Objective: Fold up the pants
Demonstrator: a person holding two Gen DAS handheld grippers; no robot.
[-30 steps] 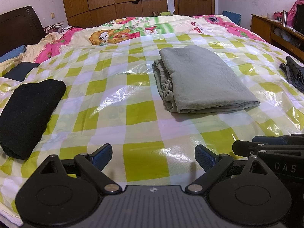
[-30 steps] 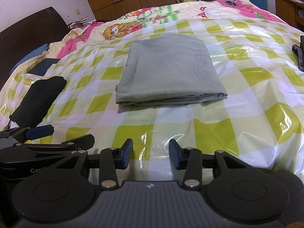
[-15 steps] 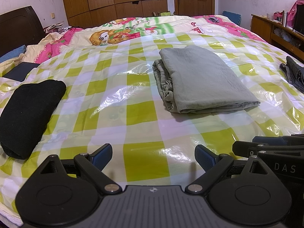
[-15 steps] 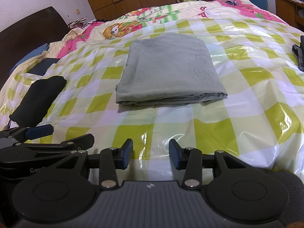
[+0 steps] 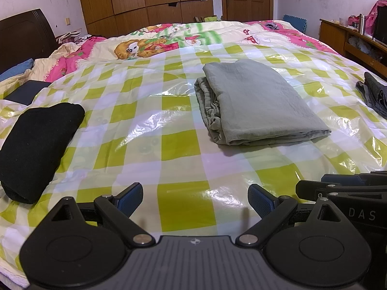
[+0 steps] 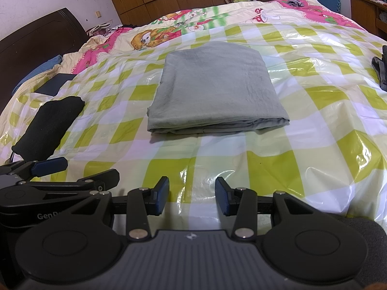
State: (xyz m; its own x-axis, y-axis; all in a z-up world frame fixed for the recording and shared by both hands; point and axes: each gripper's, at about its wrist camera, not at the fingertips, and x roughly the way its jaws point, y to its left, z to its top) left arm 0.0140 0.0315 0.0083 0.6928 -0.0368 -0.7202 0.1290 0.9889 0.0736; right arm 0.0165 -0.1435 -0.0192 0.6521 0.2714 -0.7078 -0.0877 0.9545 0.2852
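Grey-green pants (image 5: pixel 256 104) (image 6: pixel 215 91) lie folded into a neat rectangle on the green-and-white checked plastic sheet (image 5: pixel 169 125) (image 6: pixel 314 130) that covers the bed. My left gripper (image 5: pixel 194 199) hovers at the near edge of the bed, open wide, with nothing between its blue pads. Beside it on the right, my right gripper (image 6: pixel 192 197) is open about halfway and holds nothing. Both stand well short of the pants. Each gripper shows at the side of the other's view.
A folded black garment (image 5: pixel 36 149) (image 6: pixel 48 128) lies at the left near the bed edge. Dark grey clothing (image 5: pixel 373 94) (image 6: pixel 381 70) sits at the far right. A cartoon quilt (image 5: pixel 169 41), a dark headboard (image 5: pixel 21 41), wooden wardrobes and a side desk (image 5: pixel 350 41) lie beyond.
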